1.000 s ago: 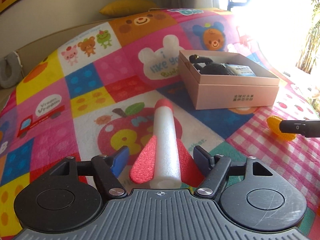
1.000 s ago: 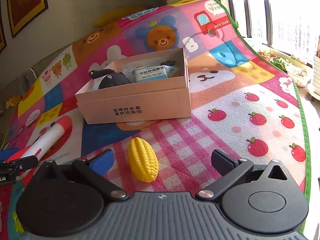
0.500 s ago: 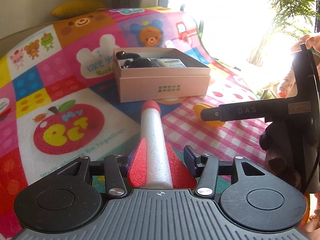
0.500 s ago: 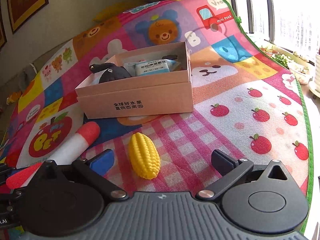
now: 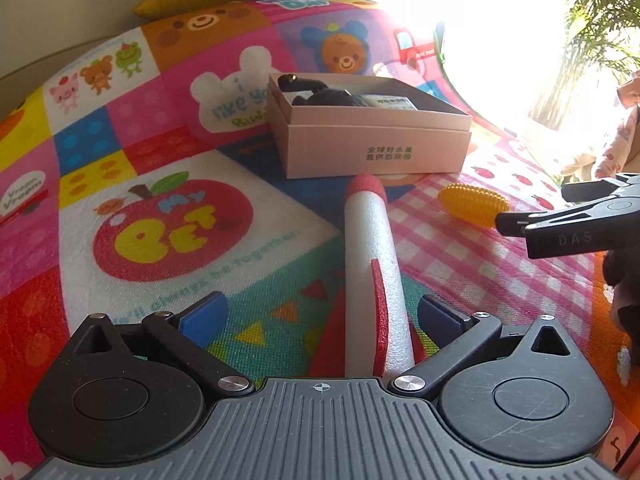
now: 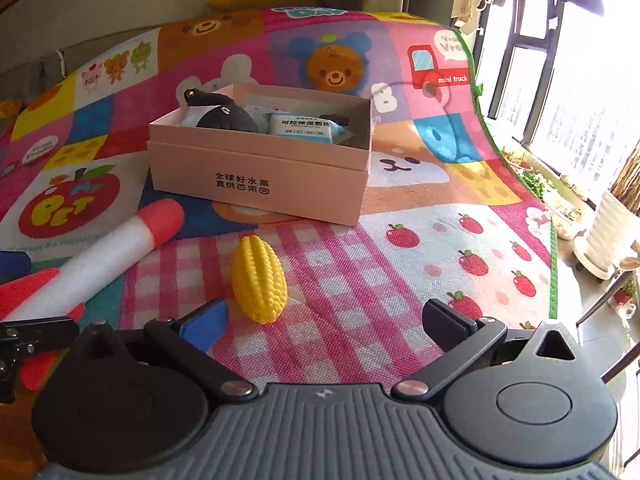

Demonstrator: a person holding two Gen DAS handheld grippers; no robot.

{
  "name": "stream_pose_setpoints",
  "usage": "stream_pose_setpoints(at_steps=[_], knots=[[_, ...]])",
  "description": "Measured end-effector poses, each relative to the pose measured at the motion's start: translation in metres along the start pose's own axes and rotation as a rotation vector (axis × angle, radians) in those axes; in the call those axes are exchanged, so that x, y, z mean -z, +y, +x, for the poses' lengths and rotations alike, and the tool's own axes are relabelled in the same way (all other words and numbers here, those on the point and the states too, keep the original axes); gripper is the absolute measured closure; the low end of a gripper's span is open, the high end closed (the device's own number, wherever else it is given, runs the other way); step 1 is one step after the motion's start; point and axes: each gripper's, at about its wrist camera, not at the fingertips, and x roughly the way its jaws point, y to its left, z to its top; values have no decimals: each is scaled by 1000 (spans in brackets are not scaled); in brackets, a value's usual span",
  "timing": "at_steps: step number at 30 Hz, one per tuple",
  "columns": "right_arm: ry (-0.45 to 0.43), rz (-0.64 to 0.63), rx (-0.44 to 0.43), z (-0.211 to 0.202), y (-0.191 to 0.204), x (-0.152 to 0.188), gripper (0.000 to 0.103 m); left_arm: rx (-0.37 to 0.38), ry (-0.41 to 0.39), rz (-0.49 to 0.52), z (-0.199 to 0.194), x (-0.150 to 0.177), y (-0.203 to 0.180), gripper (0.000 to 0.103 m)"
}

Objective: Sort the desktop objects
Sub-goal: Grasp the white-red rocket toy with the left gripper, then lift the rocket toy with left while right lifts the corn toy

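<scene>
The left gripper (image 5: 320,312) is opening its fingers, the foam rocket (image 5: 370,272) lying loose between them, long axis pointing ahead toward the box (image 5: 376,152). The right gripper (image 6: 324,320) gapes empty; the toy corn (image 6: 259,280) lies just ahead, probably slightly left.

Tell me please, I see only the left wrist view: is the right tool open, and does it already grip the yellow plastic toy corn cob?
Observer: The right tool is wide open and grips nothing. The yellow plastic toy corn cob lies on the colourful cartoon play mat, just ahead of the fingertips and near the blue-padded one.
Operator: Thank you. In the open pink cardboard box I see a black plush toy and only a white strip beside it. What is this strip?
Observer: It is a flat white and blue sealed packet with printed text, lying between the plush toy and the far end of the box.
</scene>
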Motion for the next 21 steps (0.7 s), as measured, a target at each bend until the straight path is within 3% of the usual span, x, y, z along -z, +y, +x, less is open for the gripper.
stream_pose_setpoints(at_steps=[3,5,10,11,15,21], knots=[[-24,0,158,2,-7,-1,0,-17,3,18,1,0,-3,0],[-46,-1,189,0,-11,-1,0,-19,2,19,1,1,-4,0],[-62,46,-14,-10,-13,-1,1,-18,-2,16,0,1,-4,0],[-72,25,-43,-12,-8,-2,5,-18,-2,15,0,1,-4,0],[-75,-72,-101,-5,10,-6,10,-17,-2,15,0,1,-3,0],[11,-52,-195,27,9,-16,10,-10,-5,8,0,1,-2,0]])
